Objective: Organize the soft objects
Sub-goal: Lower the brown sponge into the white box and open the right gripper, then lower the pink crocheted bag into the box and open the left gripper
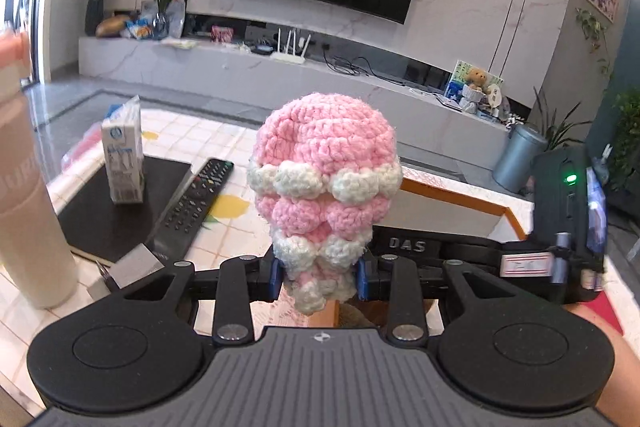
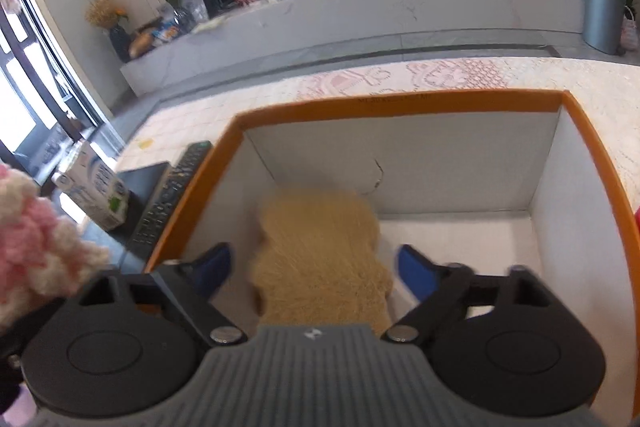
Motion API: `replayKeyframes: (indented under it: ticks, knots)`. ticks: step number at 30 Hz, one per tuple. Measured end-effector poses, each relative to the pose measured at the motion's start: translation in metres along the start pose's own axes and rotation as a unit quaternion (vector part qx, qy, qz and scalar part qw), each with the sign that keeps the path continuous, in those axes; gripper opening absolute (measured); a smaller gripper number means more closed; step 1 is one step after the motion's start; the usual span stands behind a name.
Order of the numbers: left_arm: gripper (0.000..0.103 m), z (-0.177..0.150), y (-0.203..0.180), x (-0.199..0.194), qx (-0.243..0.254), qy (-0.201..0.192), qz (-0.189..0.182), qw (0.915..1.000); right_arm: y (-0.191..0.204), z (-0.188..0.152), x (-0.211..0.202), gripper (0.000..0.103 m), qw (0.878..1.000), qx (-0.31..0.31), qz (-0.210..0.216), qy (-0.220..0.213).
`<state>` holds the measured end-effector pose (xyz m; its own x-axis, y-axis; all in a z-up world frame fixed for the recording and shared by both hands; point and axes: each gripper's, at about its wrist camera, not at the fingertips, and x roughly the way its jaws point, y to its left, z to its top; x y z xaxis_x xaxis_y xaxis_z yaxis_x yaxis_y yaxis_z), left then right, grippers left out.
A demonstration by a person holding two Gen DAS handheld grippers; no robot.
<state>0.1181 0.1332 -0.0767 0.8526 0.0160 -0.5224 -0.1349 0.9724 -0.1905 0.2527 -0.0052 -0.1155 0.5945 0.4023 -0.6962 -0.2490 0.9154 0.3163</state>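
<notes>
On the tabletop (image 1: 192, 143), a milk carton (image 1: 122, 157) stands on a black mat at nine o'clock with a remote control (image 1: 196, 203) just beside it. At centre, the left gripper (image 1: 318, 277) has its fingers pinching the lower end of a pink and white crocheted toy (image 1: 324, 167), held upright. At three o'clock, the right gripper (image 2: 314, 265) has its fingers spread apart, a blurred tan plush (image 2: 320, 255) lying between them inside the orange-rimmed box (image 2: 592, 135).

Pink-and-white crocheted toy (image 1: 324, 183), bobbly bands, rounded pink top up, narrow lower end pinched between blue pads, upright above the counter. Tan fuzzy plush (image 2: 320, 259), blurred, inside the orange-rimmed white box (image 2: 400, 97), against its left-near floor area.
</notes>
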Motion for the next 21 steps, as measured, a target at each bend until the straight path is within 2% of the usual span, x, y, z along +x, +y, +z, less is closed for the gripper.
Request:
replayKeyframes:
  ticks: [2,8,11,14,18,21]
  knots:
    - [0.038,0.002,-0.002,0.000,0.005,-0.003,0.005,1.0000,0.002,-0.001,-0.009,0.095,1.000,-0.011,-0.001,-0.006]
    - [0.038,0.005,-0.002,-0.005,-0.014,-0.003,-0.014,0.9998,0.004,-0.005,-0.043,0.096,0.998,-0.065,-0.007,-0.014]
    - [0.038,0.005,-0.008,-0.006,-0.017,-0.003,-0.029,0.9994,0.000,-0.007,-0.068,0.099,0.996,-0.087,-0.026,-0.026]
    - [0.038,0.000,-0.028,-0.003,0.001,0.001,-0.014,0.9999,-0.002,-0.014,-0.093,0.099,0.987,-0.140,-0.055,-0.049]
    - [0.038,-0.008,-0.053,0.004,0.032,0.016,-0.030,0.9989,-0.014,-0.022,-0.116,0.098,0.971,-0.194,-0.121,-0.074]
    - [0.038,-0.009,-0.067,0.014,0.049,0.036,-0.029,0.9977,-0.036,-0.025,-0.133,0.098,0.967,-0.201,-0.124,-0.094]
